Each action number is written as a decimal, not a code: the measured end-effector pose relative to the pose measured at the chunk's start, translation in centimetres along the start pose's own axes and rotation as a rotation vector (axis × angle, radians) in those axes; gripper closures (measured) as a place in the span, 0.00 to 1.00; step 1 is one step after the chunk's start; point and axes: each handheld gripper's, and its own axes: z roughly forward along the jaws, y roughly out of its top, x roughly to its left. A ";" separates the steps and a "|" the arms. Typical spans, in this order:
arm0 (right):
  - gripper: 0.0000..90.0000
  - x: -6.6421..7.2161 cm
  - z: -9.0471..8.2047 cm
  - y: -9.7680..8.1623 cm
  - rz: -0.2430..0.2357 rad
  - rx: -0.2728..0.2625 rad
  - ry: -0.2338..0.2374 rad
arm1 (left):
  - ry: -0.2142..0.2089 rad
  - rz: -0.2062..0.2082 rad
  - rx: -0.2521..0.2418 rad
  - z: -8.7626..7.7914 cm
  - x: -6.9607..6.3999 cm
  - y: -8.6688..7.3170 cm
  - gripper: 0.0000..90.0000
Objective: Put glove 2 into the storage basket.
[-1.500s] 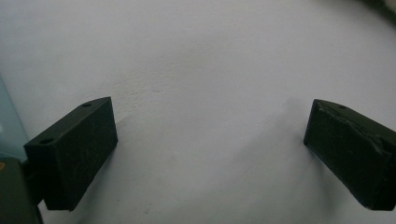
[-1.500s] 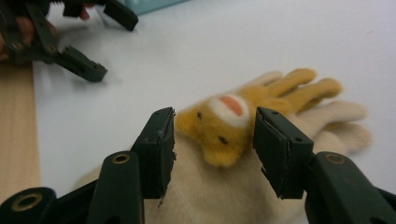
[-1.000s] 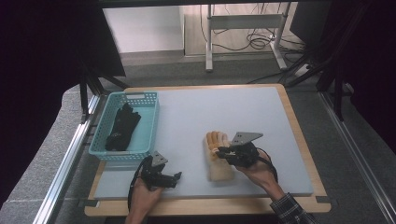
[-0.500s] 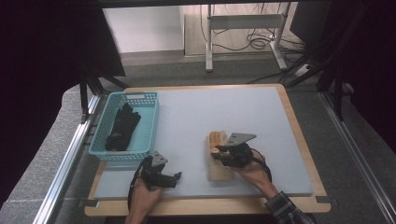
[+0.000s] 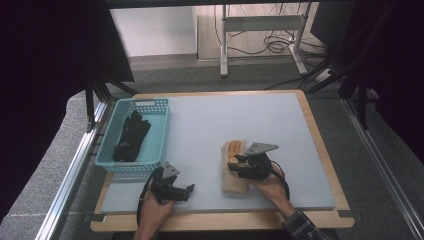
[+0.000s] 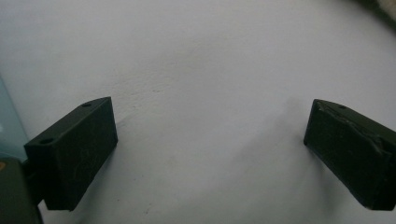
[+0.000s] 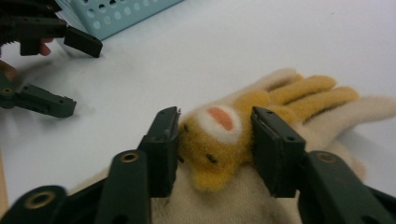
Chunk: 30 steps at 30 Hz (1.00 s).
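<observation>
A cream glove (image 5: pixel 231 176) with an orange animal-face patch (image 7: pixel 219 126) and orange fingers lies flat on the grey mat (image 5: pixel 240 120), right of centre. My right gripper (image 5: pixel 237 166) is low over it. Its jaws have just been opening and now stand on either side of the raised patch without squeezing it, as the right gripper view (image 7: pixel 215 140) shows. My left gripper (image 5: pixel 186 191) rests near the mat's front edge with jaws wide apart and only bare mat between them (image 6: pixel 210 149). It also appears at the upper left of the right gripper view (image 7: pixel 77 74).
A teal plastic basket (image 5: pixel 150 161) stands at the mat's left side with a black glove (image 5: pixel 131 136) inside. The mat lies on a wooden board (image 5: pixel 320 145). Black frame posts flank the table, and a desk frame with cables stands on the floor behind.
My right gripper has sunk a little onto the cream glove and its jaws stand wider apart. The left gripper and the basket have not moved.
</observation>
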 end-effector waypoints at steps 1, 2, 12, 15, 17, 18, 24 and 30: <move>0.54 -0.1 -0.3 0.0 -0.005 -0.004 -0.003 | 0.000 0.000 0.000 0.0 0.0 0.0 0.03; 0.53 -0.1 -0.7 0.1 -0.008 -0.010 -0.003 | 0.000 0.000 0.000 0.0 0.0 0.0 0.03; 0.83 -1.5 -4.8 -2.1 0.011 0.031 -0.037 | 0.000 0.000 -0.001 0.0 0.0 0.0 0.03; 0.90 -1.5 -4.8 -3.3 0.010 0.067 -0.020 | 0.000 -0.001 -0.001 0.0 0.0 0.0 0.03; 0.93 -1.5 -4.6 -3.8 0.005 0.081 -0.008 | 0.000 -0.001 0.000 0.0 0.0 0.0 0.03; 0.94 -1.4 -4.5 -4.0 0.004 0.088 0.001 | 0.000 -0.001 -0.001 0.0 0.0 0.0 0.03; 0.95 -0.8 -3.4 -4.6 -0.020 0.117 0.028 | 0.002 -0.004 -0.004 0.0 0.0 0.0 0.04; 0.95 0.2 -2.0 -4.4 -0.043 0.123 0.058 | 0.004 -0.009 -0.008 -0.1 0.0 -0.1 0.05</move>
